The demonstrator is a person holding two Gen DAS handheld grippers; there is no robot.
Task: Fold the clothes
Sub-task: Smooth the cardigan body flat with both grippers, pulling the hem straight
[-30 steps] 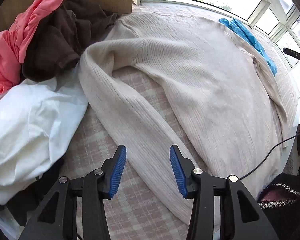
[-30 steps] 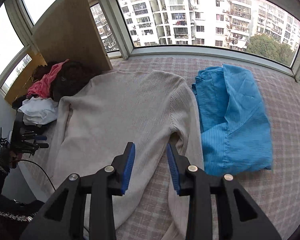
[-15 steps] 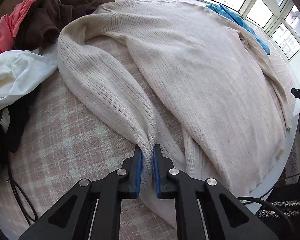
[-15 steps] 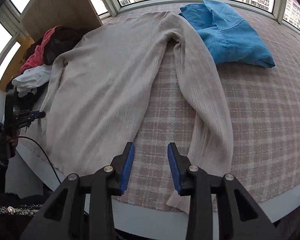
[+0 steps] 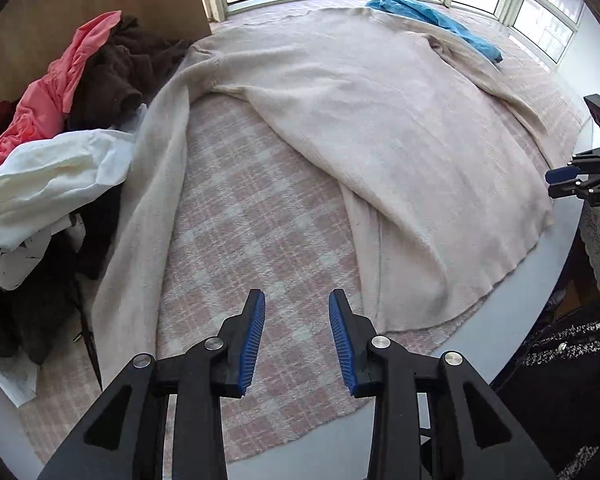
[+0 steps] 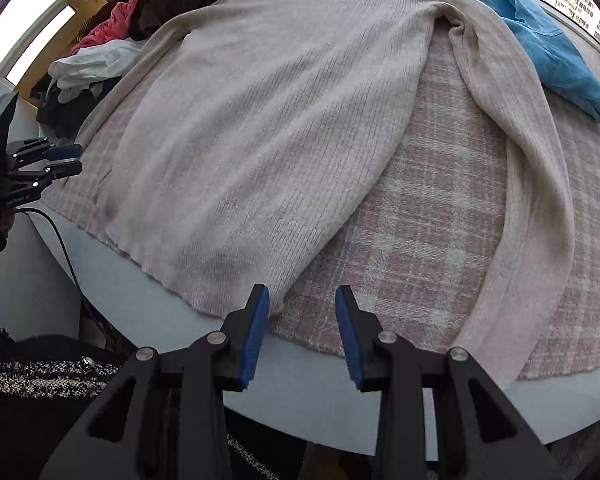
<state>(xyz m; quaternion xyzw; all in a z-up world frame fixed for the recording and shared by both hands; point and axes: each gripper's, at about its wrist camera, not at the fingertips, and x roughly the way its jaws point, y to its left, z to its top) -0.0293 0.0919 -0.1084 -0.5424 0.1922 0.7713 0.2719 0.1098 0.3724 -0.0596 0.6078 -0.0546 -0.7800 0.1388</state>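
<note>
Left claw (image 5: 296, 338) and right claw (image 6: 302, 334) gape empty; cream sweater (image 6: 268, 120) lies just ahead.

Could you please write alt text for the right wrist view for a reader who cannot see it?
A cream sweater lies spread flat on a pink checked cloth, sleeves stretched toward the camera. The right gripper hovers with open jaws near its hem corner. A folded blue garment lies beyond one sleeve, and a pile of clothes sits at far left.

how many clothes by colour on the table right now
cream sweater: 1
blue garment: 1
pink garment: 1
brown garment: 1
white garment: 1
dark clothes under the pile: cannot count
total: 5 clear pieces
</note>
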